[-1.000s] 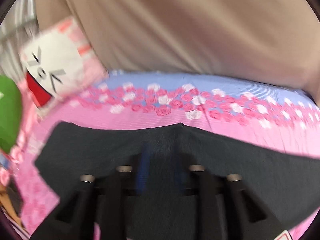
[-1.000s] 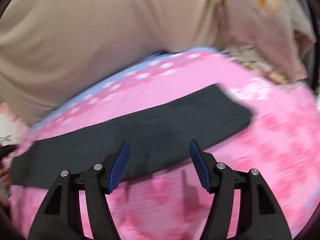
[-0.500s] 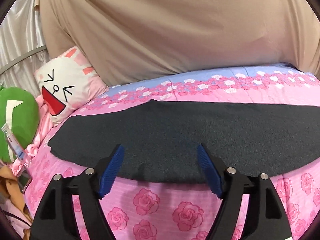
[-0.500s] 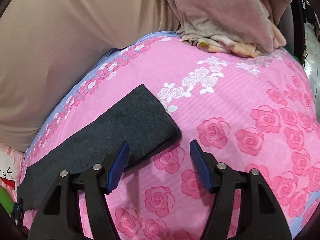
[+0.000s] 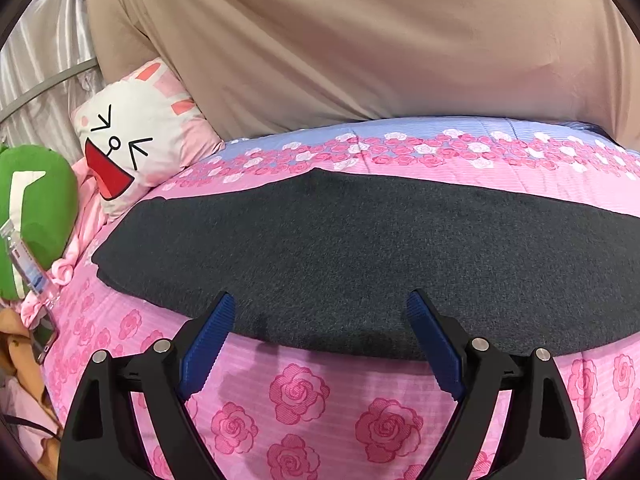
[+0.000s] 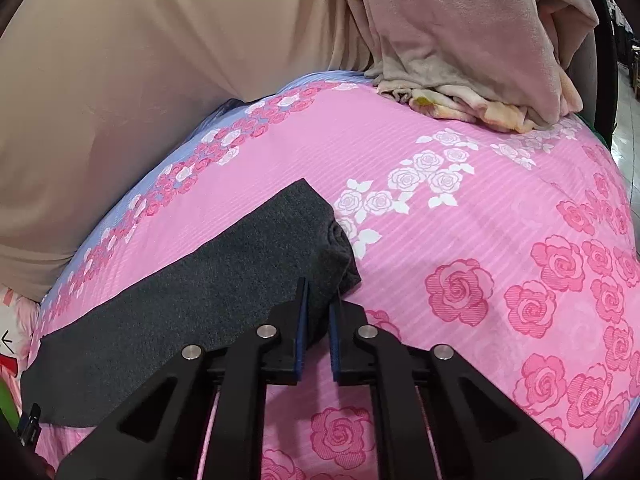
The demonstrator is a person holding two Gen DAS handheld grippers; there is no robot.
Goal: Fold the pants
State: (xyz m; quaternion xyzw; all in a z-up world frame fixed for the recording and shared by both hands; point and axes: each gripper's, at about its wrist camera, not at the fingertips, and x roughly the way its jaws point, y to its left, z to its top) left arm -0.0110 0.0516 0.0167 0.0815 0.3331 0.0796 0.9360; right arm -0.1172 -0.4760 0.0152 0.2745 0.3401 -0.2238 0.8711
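Observation:
The dark grey pants (image 5: 360, 252) lie folded lengthwise in a long flat strip across the pink rose bedspread (image 5: 296, 396). My left gripper (image 5: 320, 320) is open and empty, its blue pads straddling the near edge of the strip. In the right wrist view the pants (image 6: 208, 296) run away to the left, and my right gripper (image 6: 318, 312) is shut on the near corner of their right end.
A white cartoon-face pillow (image 5: 132, 140), a green plush (image 5: 36, 208) and a plastic bottle (image 5: 24, 268) lie at the left. A heap of pale pink blankets (image 6: 460, 40) sits at the far right. The person's beige shirt (image 5: 360, 40) fills the background.
My left gripper let go of the pants, opened and drew back to their near edge. My right gripper moved to the strip's right end and shut on its corner.

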